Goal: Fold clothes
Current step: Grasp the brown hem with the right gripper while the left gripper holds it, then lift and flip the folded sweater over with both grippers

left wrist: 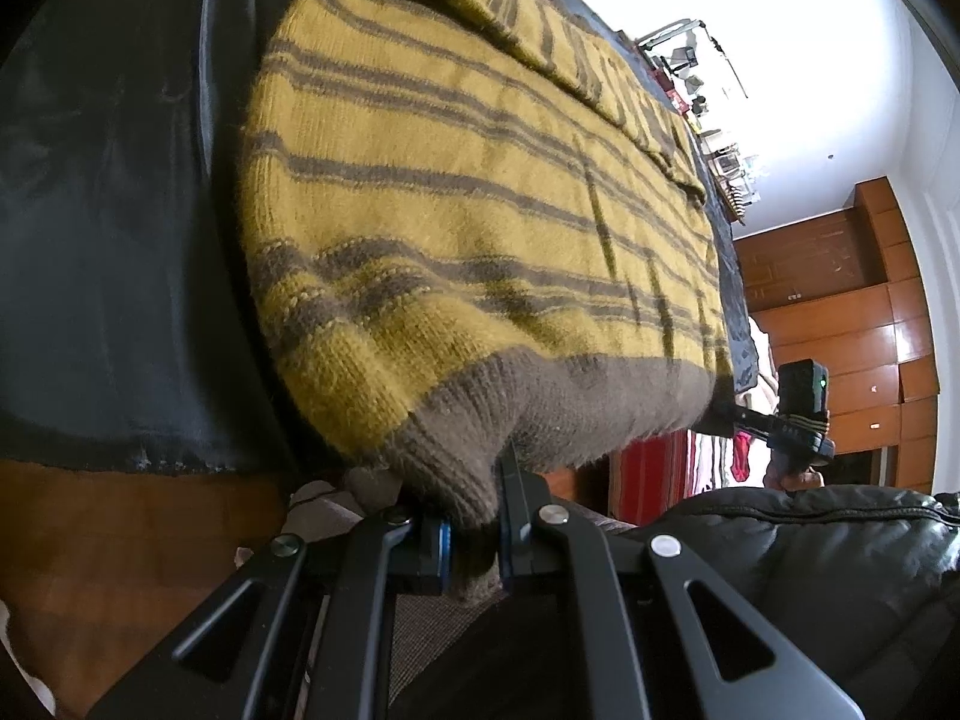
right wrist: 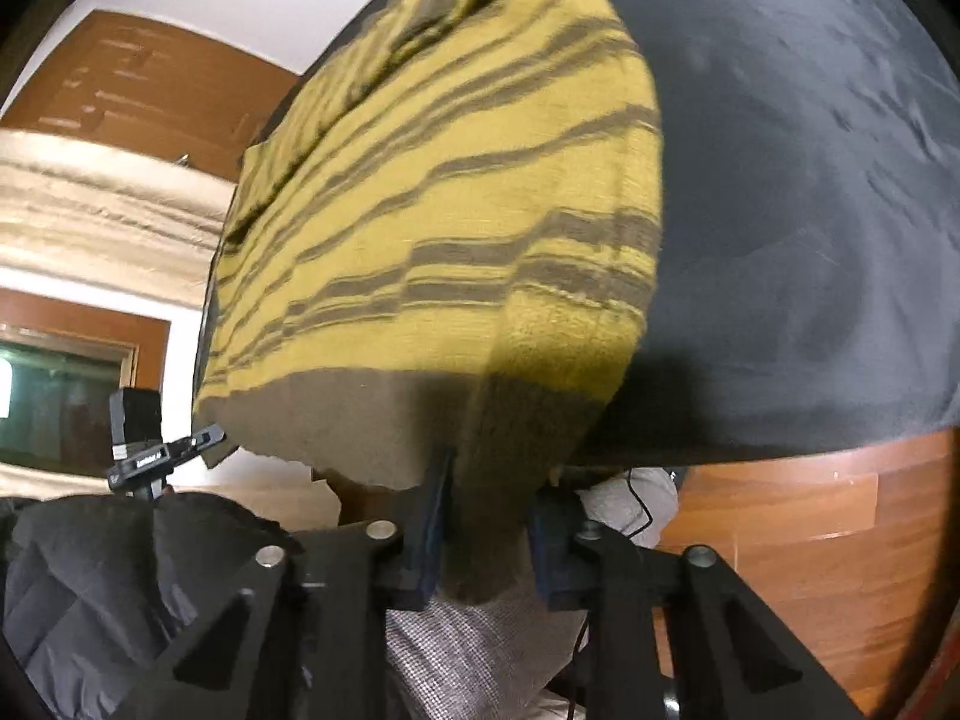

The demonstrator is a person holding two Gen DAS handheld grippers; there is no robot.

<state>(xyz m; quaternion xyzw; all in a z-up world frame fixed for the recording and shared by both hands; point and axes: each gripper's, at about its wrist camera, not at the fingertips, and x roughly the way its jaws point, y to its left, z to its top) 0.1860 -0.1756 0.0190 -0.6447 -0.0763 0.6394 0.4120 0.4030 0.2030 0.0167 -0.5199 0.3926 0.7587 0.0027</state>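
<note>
Nearest, two grippers each pinch the brown hem of one sweater (left wrist: 480, 192): the left gripper (left wrist: 474, 540) clamps a bunched corner at 6 o'clock in its view, the right gripper (right wrist: 486, 534) likewise. Beyond, the yellow striped knit lies spread on a dark sheet (right wrist: 810, 210), toward 12 o'clock.

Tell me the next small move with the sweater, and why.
Probably lift the brown ribbed hem and carry it forward over the mustard-yellow striped knit sweater: the left hand-held gripper and right hand-held gripper each pinch a hem corner, and the body lies flat on the black cloth.
</note>
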